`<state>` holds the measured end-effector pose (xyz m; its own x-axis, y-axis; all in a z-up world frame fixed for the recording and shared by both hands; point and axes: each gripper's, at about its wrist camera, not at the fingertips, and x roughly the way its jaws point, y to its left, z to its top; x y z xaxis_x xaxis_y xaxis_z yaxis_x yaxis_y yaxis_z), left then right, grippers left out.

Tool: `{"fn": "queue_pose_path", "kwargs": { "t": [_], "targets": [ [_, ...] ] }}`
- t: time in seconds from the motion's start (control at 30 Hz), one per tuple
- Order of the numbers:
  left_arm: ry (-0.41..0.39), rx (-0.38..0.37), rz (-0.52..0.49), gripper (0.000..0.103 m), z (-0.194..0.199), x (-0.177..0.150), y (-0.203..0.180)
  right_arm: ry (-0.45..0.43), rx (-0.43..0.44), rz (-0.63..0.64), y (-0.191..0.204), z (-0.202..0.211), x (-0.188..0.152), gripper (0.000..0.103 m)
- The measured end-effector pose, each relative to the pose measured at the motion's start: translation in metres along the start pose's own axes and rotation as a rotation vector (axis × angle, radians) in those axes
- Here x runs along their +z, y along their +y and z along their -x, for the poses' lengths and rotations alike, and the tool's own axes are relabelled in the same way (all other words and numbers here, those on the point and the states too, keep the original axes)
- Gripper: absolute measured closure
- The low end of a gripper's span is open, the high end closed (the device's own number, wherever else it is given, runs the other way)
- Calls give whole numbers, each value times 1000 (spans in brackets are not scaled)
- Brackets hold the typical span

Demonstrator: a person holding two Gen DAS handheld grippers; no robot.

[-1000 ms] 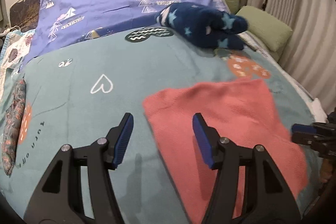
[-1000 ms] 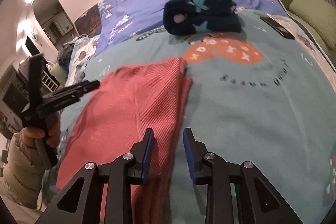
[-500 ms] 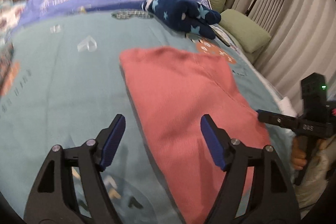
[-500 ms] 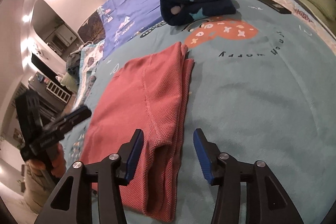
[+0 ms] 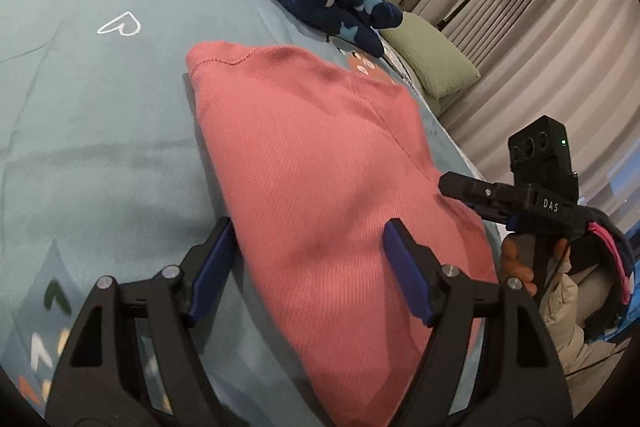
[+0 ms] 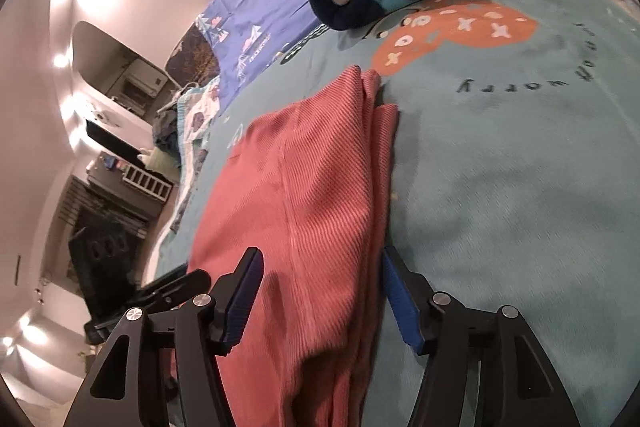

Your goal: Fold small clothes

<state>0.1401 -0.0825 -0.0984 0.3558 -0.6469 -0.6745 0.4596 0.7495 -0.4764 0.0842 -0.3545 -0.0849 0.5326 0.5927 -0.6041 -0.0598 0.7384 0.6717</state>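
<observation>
Pink knit garment [image 5: 320, 163] lying flat on a teal bedspread [image 5: 100, 115], partly folded into a long panel. In the left wrist view its long axis runs from 11 o'clock, at the far corner, to 5 o'clock, at the near end; in the right wrist view it runs from 1 o'clock down to 6 o'clock, with stacked layers showing along its right edge.

Left gripper [image 5: 308, 267]: jaws apart, straddling the near left edge of the cloth, nothing pinched. Right gripper [image 6: 324, 299]: jaws opening, the layered right edge between them, pads not pressing on it.

Handling, as judged: the knit looks soft, light and limp, so it should drape and sag wherever unsupported, and the layers may slide apart if only the top one is caught. The best hold is probably at the two near corners, pinching all layers together, so that the near end can be carried toward the far end.

A dark star-patterned bundle [image 5: 332, 3] lies beyond the garment at 12 o'clock, apart from it.
</observation>
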Motion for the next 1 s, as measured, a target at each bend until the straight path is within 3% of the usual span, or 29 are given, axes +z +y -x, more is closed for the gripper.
{"fn": "queue_pose_path", "kwargs": {
  "t": [0.33, 0.43, 0.6, 0.83, 0.9, 1.0],
  "targets": [
    [11, -42, -7, 24, -24, 28, 8, 30, 66, 64, -2, -27, 28, 42],
    [6, -66, 4, 24, -28, 35, 12, 22, 96, 49, -8, -32, 37, 45],
    [-1, -76, -5, 24, -33, 40, 13, 6, 76, 71, -9, -38, 39, 59],
    [-11, -89, -1, 25, -34, 40, 15, -5, 69, 85, -8, -39, 37, 65],
    [-11, -60, -11, 31, -33, 40, 13, -10, 62, 89, -7, -38, 36, 72],
    [-15, -15, -32, 52, -30, 39, 8, -19, 28, 105, -1, -36, 33, 80]
  ]
}}
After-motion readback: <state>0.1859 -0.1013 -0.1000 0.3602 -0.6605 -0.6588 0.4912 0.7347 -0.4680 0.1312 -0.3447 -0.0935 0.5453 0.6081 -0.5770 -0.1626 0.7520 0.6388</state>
